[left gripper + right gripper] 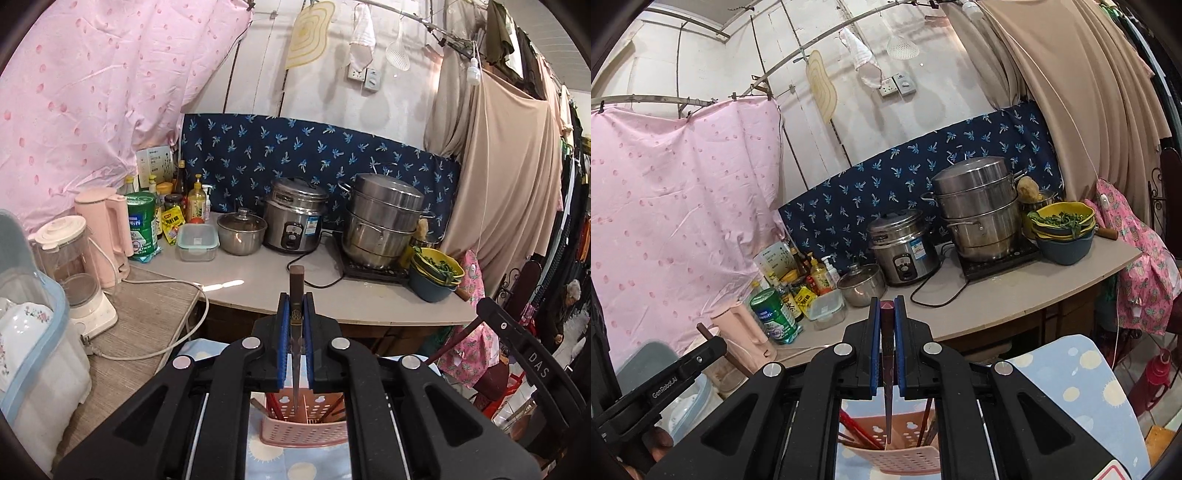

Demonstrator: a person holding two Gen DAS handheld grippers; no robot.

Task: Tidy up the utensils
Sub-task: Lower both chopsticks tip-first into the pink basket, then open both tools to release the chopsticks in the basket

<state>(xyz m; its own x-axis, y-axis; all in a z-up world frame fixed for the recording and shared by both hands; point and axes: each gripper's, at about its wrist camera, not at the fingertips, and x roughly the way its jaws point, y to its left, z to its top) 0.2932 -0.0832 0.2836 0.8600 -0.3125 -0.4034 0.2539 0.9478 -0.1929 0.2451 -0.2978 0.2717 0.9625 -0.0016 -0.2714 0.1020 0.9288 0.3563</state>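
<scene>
We are holding one dark brown wooden chopstick [296,325] in the left tool [296,345], its blue-padded fingers [283,343] closed against the stick on both sides. The stick is standing upright, its narrow tip hanging just above the pink perforated plastic utensil basket [304,428]. In the right tool [887,345] we are gripping a second dark reddish-brown wooden chopstick [887,354] the same way, pads pressed to it, its tip reaching down inside the pink basket's [908,456] rim. Red and dark chopsticks [855,430] are leaning inside the basket. The basket is sitting on a light blue cloth with pale dots [1071,373]. Beyond the basket, the grey bench [269,280] is carrying a steel rice cooker [295,218] and stacked steel steamer pots [382,221].
</scene>
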